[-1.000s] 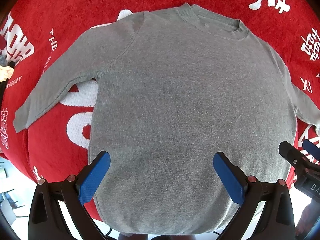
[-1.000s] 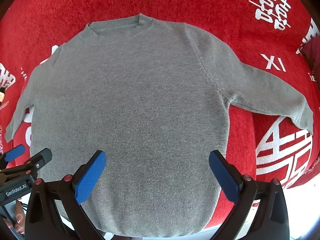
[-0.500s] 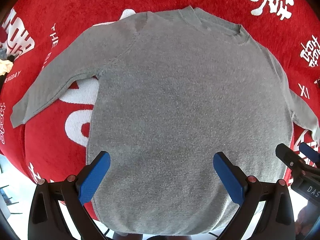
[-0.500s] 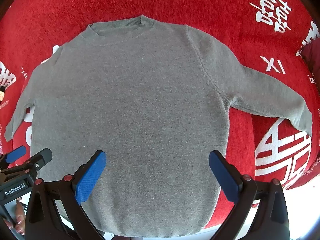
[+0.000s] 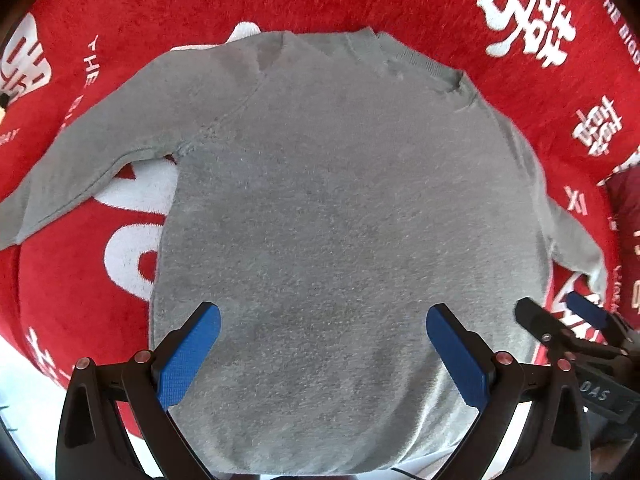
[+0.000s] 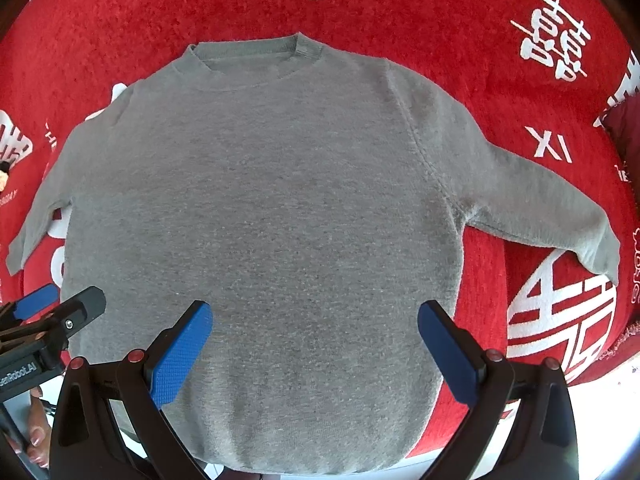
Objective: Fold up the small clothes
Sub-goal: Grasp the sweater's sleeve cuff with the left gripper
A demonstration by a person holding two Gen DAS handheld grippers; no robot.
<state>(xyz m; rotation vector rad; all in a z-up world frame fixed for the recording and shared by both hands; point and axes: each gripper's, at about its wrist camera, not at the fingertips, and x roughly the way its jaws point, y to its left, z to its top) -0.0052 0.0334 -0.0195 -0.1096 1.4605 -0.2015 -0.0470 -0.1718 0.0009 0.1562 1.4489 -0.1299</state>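
Right wrist view: our soft grey knitted sweater (image 6: 260, 216) lies flat on the red patterned blanket (image 6: 460, 20). Both the left gripper (image 5: 322, 340) and right gripper (image 6: 314, 338) hover agape, empty. Light, limp knit; we'd pinch a sleeve cuff (image 6: 598, 254).

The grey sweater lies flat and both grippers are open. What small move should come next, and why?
Probably bring the right gripper out to the right sleeve and close on its cuff. The grey sweater lies spread flat on the red blanket with both sleeves out, and the left gripper is open too, holding nothing. Folding likely starts with a sleeve.
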